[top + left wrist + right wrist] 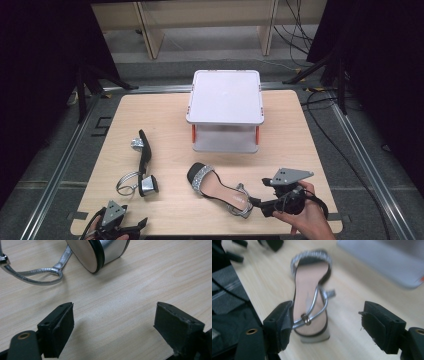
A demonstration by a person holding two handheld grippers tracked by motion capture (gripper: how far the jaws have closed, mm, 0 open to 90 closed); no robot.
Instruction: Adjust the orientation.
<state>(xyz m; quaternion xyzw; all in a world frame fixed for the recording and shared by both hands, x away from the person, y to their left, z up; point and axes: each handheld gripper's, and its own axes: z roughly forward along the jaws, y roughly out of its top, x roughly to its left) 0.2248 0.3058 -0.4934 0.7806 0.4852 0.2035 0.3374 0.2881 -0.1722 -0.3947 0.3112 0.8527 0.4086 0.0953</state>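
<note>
light wood table (150,200), grey floor (45,165)

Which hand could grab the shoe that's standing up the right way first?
Probably the right. The right gripper sits open just behind the heel of the upright silver-strapped sandal, heel between its jaws in its own view. The left gripper, also open, faces the sandal lying on its side.

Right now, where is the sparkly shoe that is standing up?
In the high view, the upright sandal sits at the table's near middle, its heel just ahead of the right gripper, below the white shelf stand.
</note>
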